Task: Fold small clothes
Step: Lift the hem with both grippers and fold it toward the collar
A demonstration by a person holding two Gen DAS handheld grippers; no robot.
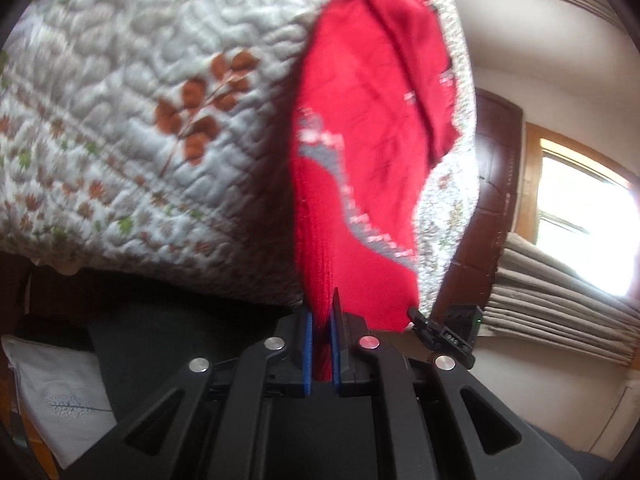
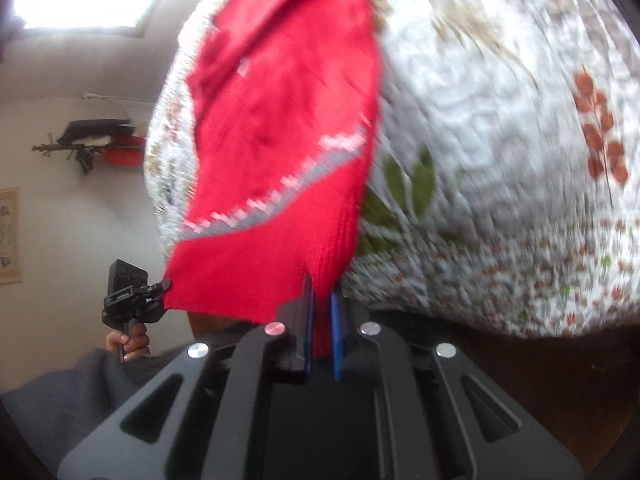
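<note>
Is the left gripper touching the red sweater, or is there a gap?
Touching. In the left wrist view the left gripper has its two blue pads closed on the ribbed edge of the red sweater, with red cloth pinched between them.

Ahead of my tongs lies a white quilted bedspread (image 1: pixel 168 92) printed with rust-brown leaf sprigs (image 1: pixel 200 112) and small green leaves (image 2: pixel 412 188), draped over the bed's edge. In my left view, a dark wooden door (image 1: pixel 494 184), a bright wood-framed window (image 1: pixel 584 216), pale pleated curtain folds (image 1: pixel 560 300) and a white cushion (image 1: pixel 60 396) at lower left. In my right view, a wall shelf (image 2: pixel 96 140) carrying dark and red items, with a framed picture (image 2: pixel 9 236) below it, on a pale wall.
</note>
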